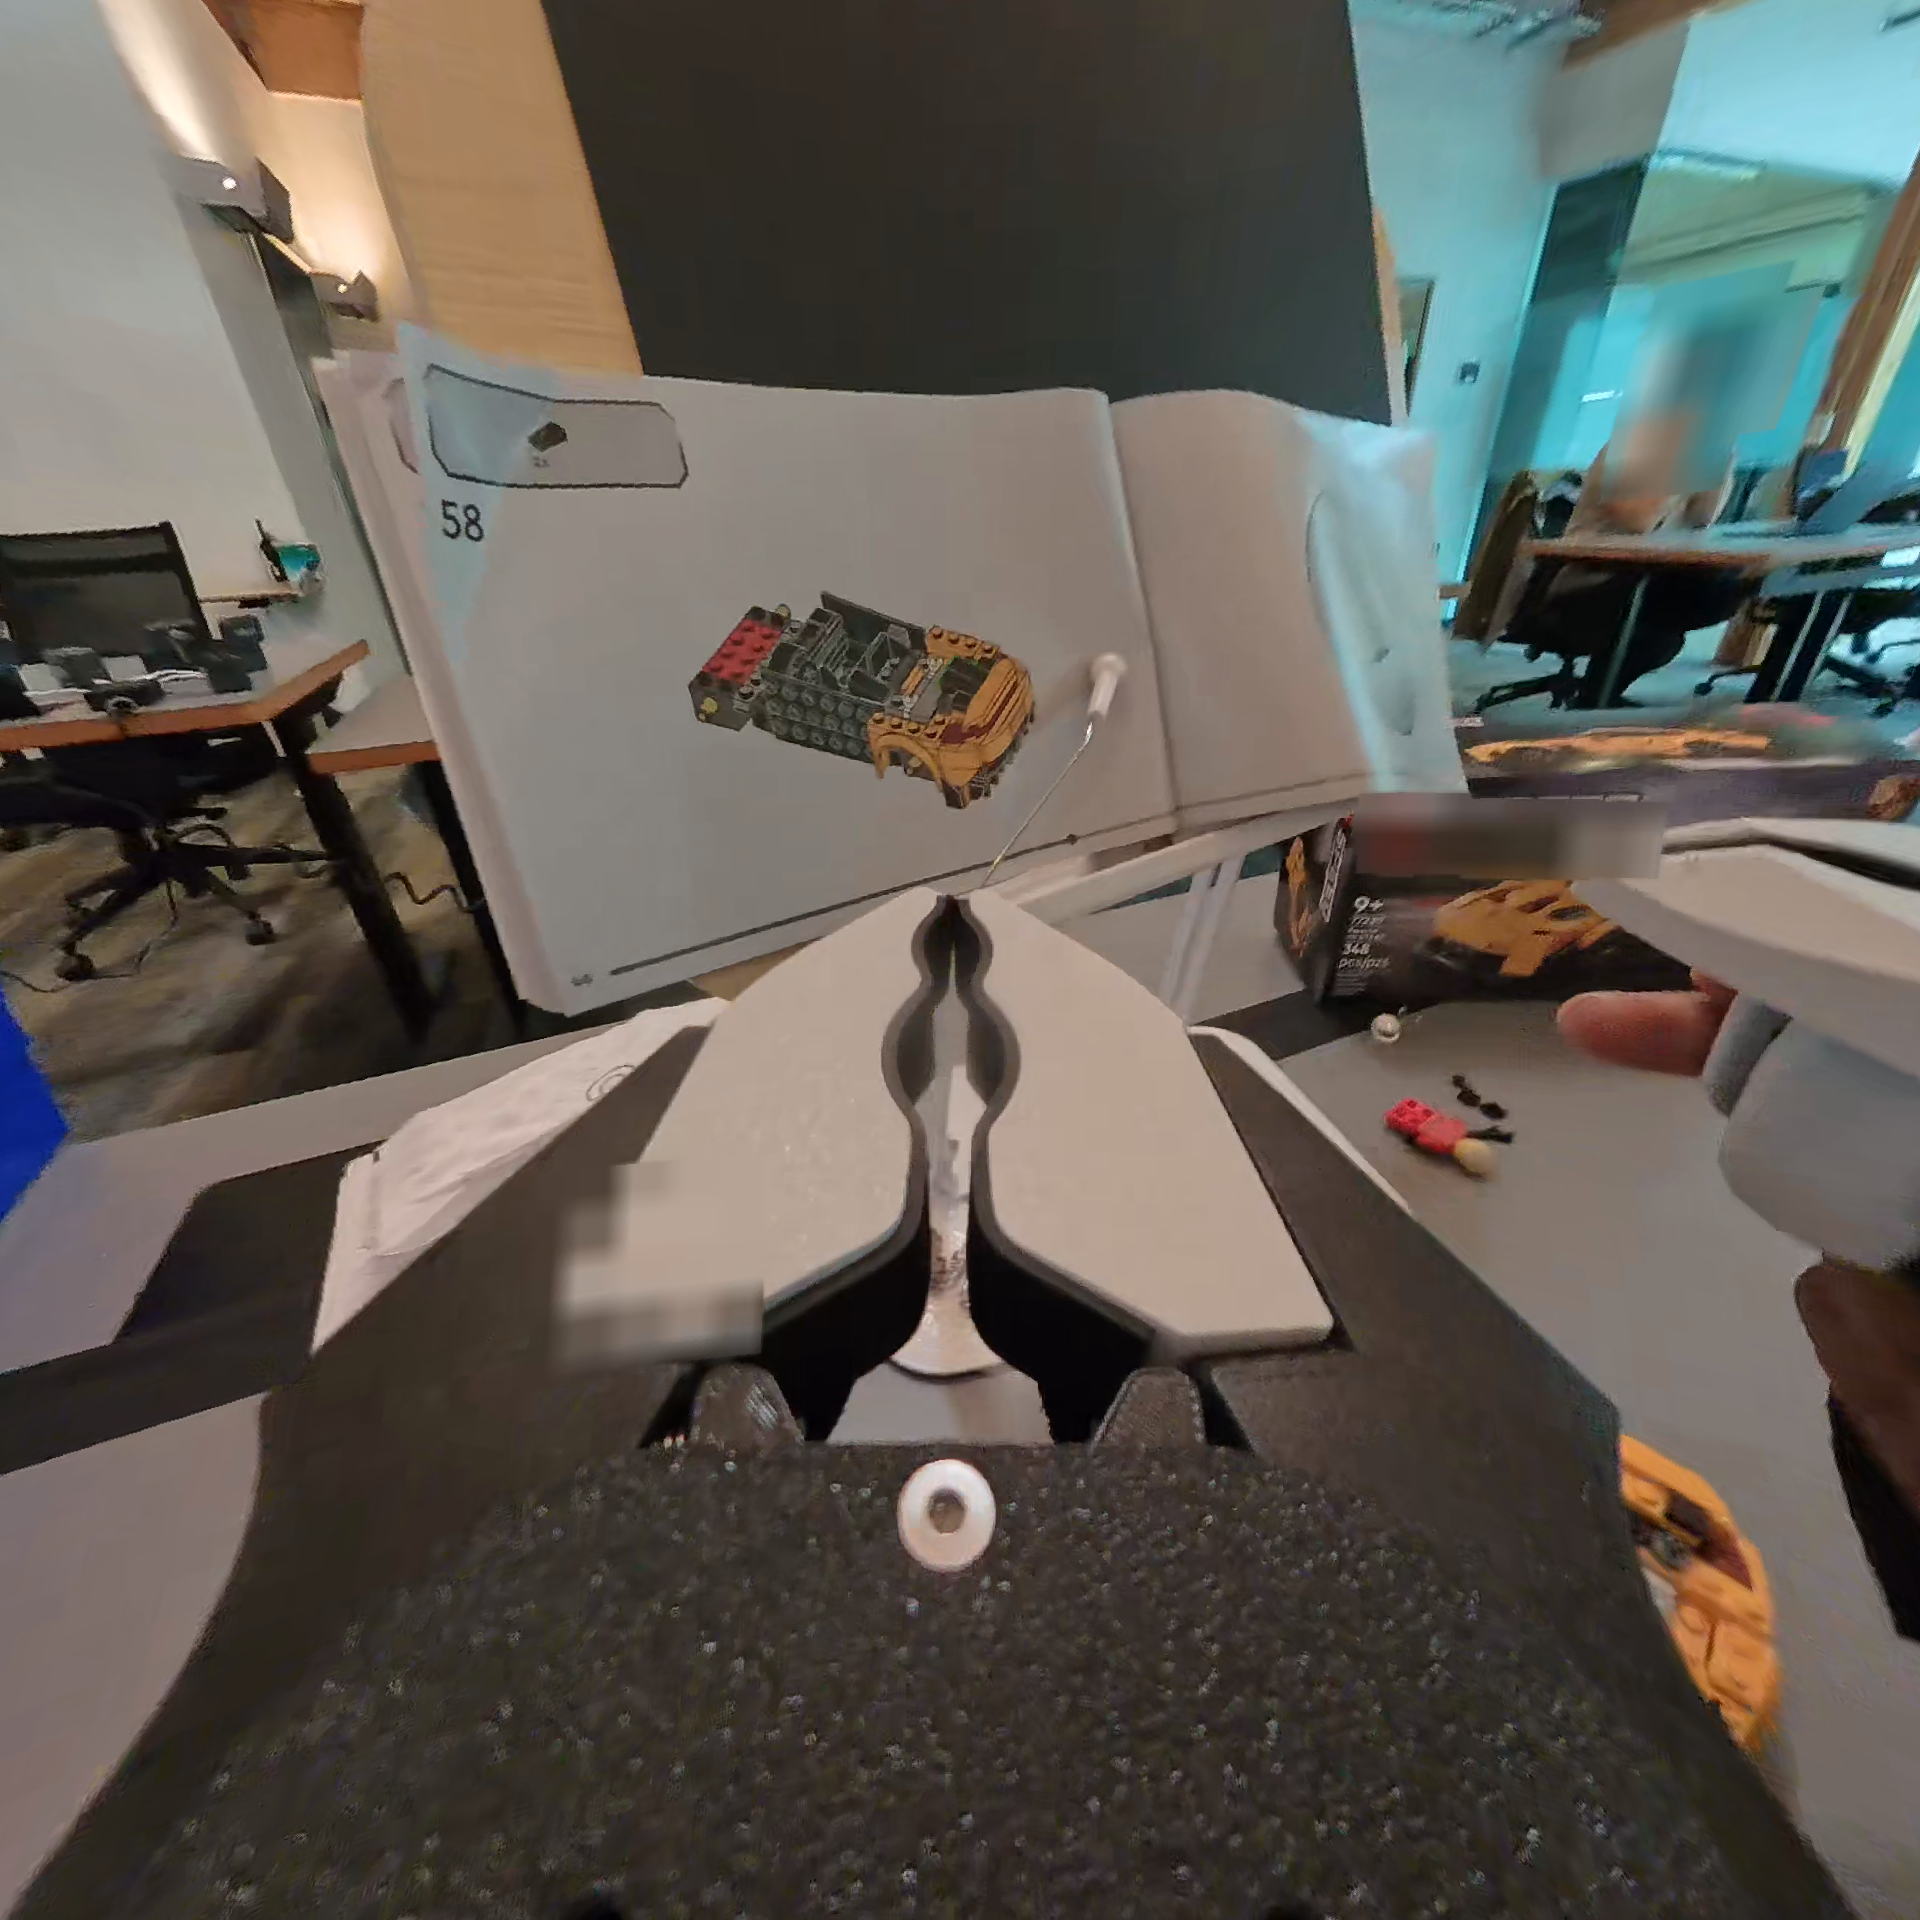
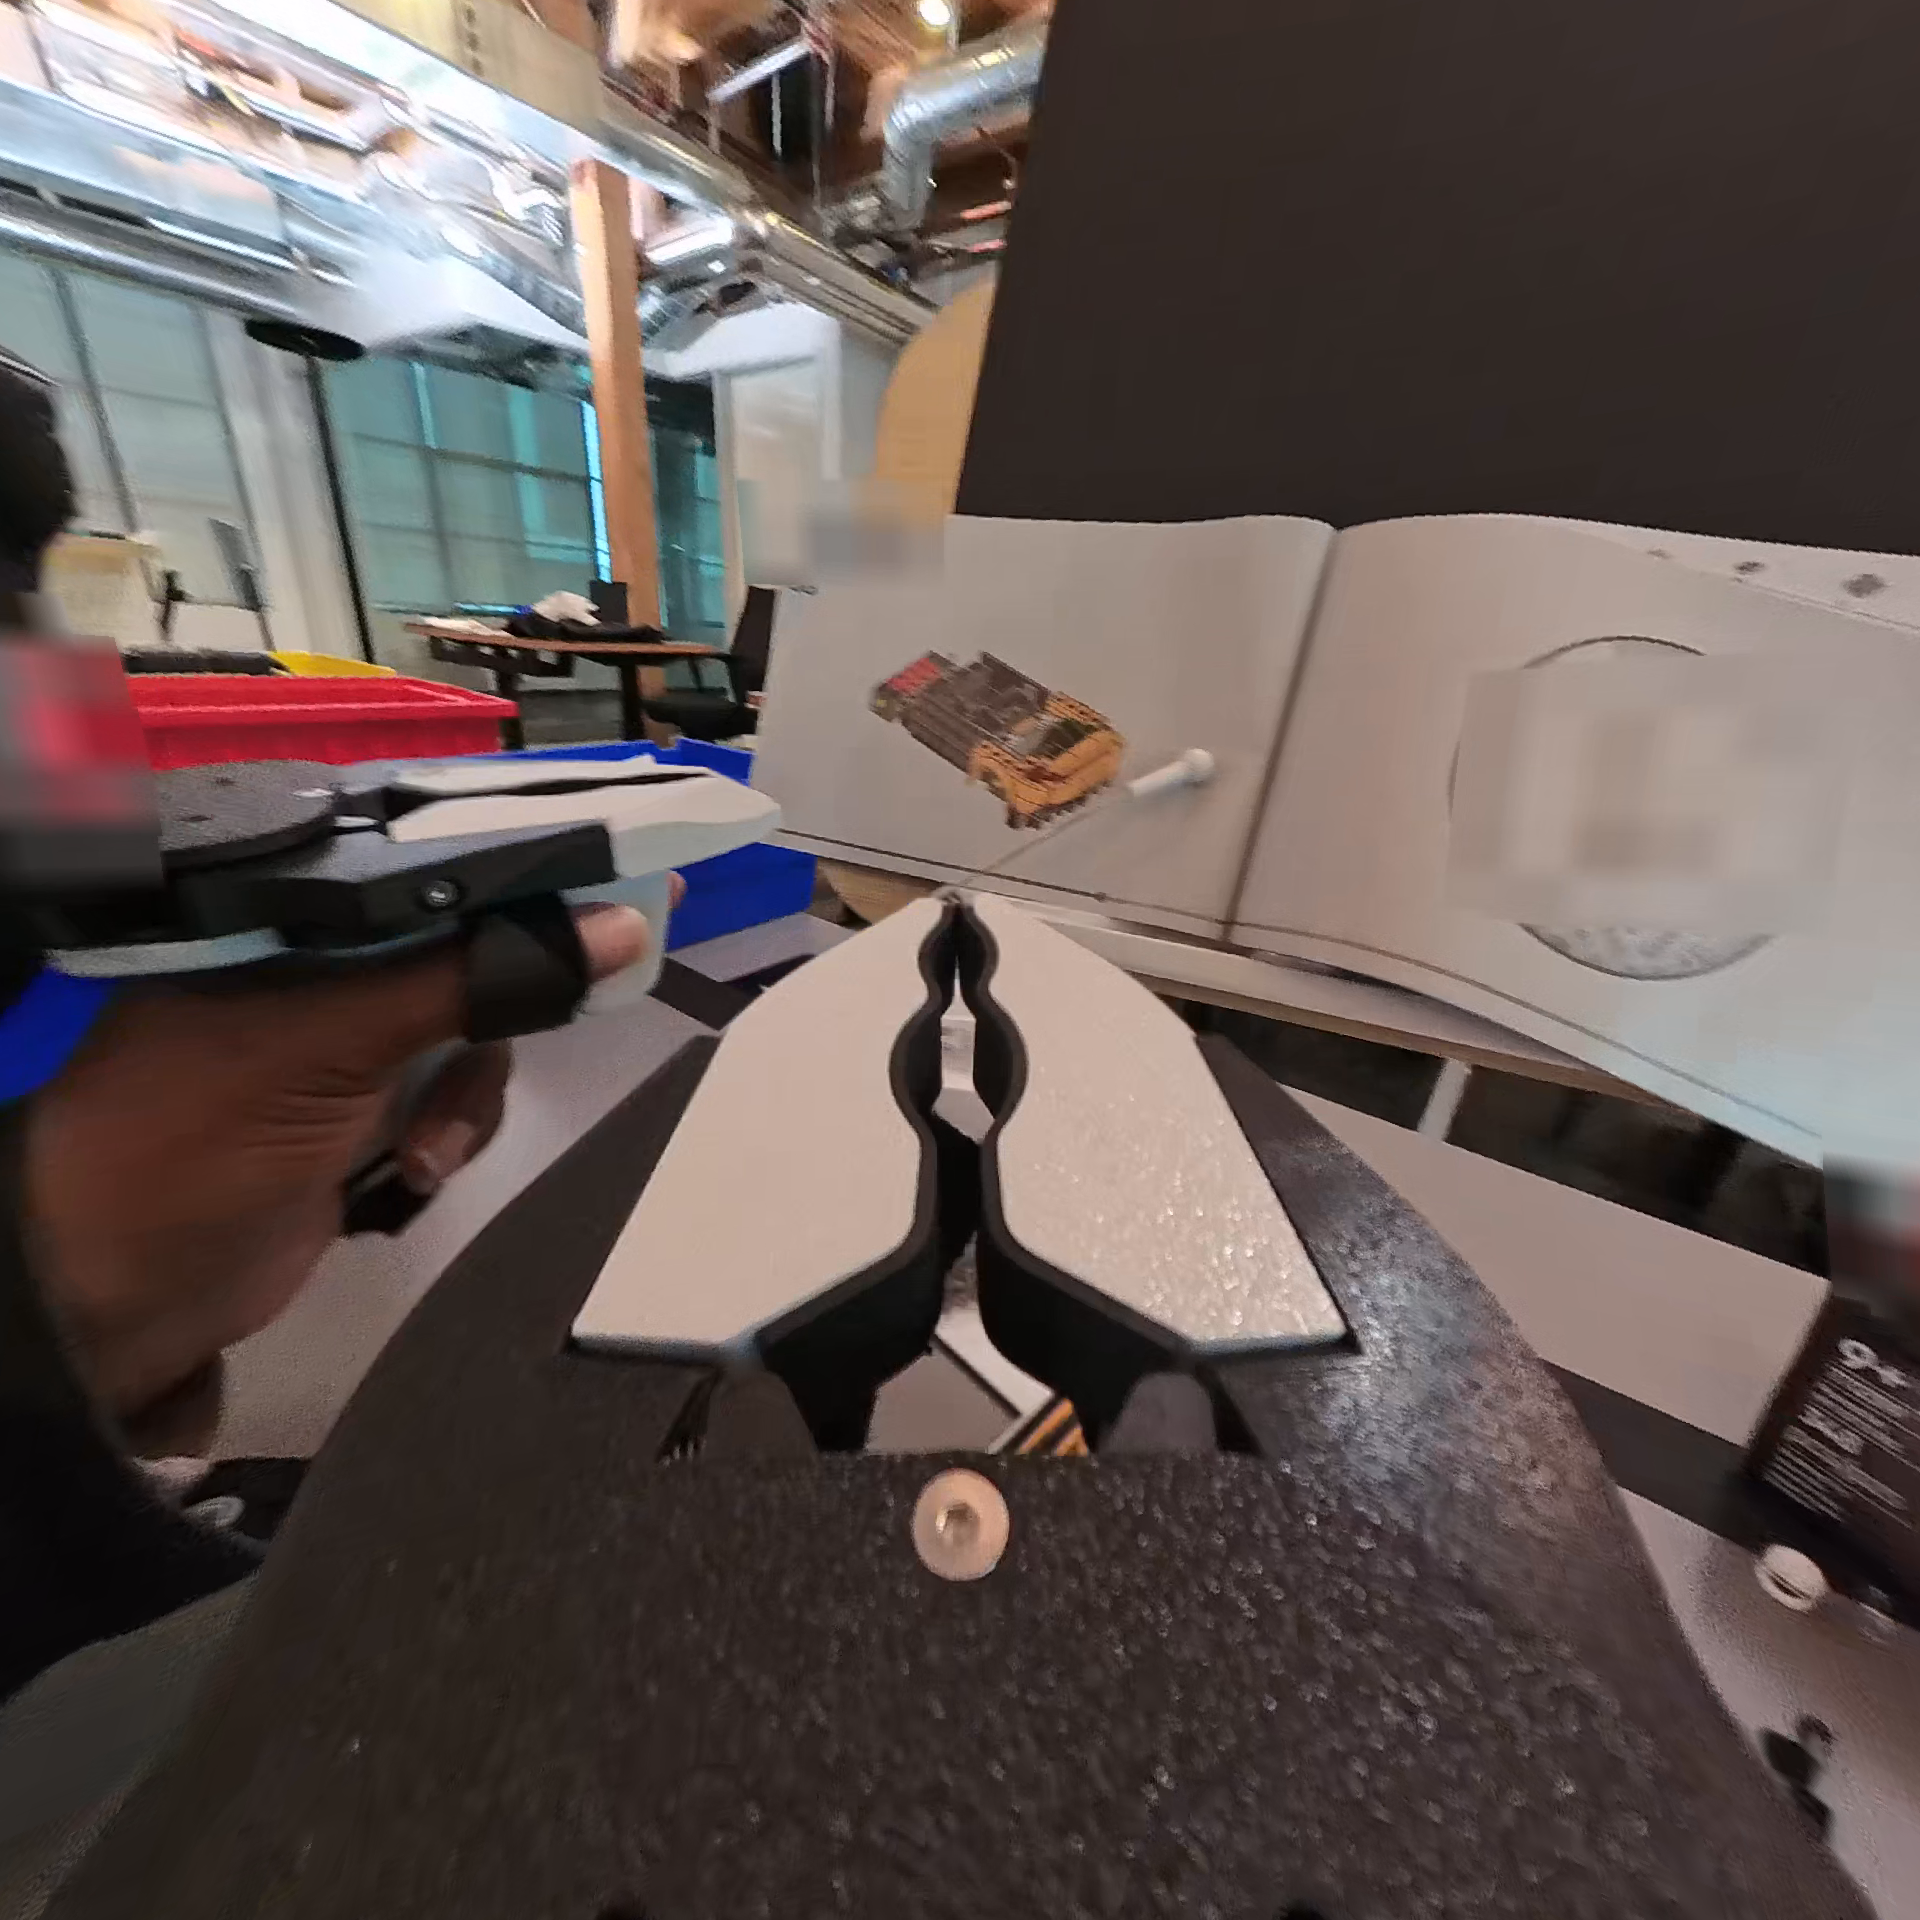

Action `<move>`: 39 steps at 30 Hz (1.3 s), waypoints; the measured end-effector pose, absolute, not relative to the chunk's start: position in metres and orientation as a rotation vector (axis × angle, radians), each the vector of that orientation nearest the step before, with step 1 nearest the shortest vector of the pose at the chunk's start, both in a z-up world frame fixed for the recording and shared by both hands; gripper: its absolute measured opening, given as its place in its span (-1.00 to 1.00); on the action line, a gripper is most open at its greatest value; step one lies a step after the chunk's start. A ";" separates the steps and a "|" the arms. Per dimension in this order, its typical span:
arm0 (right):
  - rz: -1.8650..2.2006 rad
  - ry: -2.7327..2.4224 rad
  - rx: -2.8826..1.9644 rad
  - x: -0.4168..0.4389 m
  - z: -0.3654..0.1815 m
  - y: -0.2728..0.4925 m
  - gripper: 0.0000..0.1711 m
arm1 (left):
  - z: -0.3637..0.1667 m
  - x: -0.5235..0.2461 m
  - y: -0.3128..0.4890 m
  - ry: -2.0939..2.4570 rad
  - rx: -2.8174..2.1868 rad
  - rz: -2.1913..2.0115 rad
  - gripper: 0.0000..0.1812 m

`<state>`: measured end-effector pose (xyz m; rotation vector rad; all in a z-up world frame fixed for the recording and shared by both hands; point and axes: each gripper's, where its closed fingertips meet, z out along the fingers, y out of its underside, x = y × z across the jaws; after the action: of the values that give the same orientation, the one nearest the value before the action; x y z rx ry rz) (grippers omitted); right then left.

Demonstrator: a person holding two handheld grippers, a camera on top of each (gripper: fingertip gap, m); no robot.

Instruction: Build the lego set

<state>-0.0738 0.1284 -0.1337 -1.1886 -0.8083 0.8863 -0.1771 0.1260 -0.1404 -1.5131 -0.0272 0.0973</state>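
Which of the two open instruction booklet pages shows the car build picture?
The left page of the booklet: it carries the yellow, black and red car drawing. The right page looks mostly plain grey, partly blurred.

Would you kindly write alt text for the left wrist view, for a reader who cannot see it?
The left gripper, jaws shut and empty, points at an open instruction booklet propped on a stand, showing a partly built yellow car. To the right, the grey table holds loose Lego pieces and the set's box, and the right gripper enters from the edge.
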 end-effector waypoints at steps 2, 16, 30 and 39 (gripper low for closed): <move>0.849 -0.797 -1.208 -0.071 -0.136 0.138 -1.00 | -0.142 -0.178 0.126 -0.021 -1.526 0.084 -1.00; 0.773 -0.845 -1.263 -0.066 -0.155 0.163 -1.00 | -0.156 -0.174 0.134 0.055 -1.542 0.187 -1.00; 0.721 -0.770 -1.217 -0.047 -0.129 0.173 -1.00 | -0.143 -0.181 0.130 0.055 -1.471 0.247 -1.00; 0.711 -0.779 -1.203 -0.052 -0.128 0.172 -1.00 | -0.090 -0.217 0.148 -0.014 -1.383 0.467 -1.00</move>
<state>-0.0517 0.1725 -0.1276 -1.2033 -0.7795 0.7112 -0.2171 0.1476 -0.0904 -1.3828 -0.0139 0.4668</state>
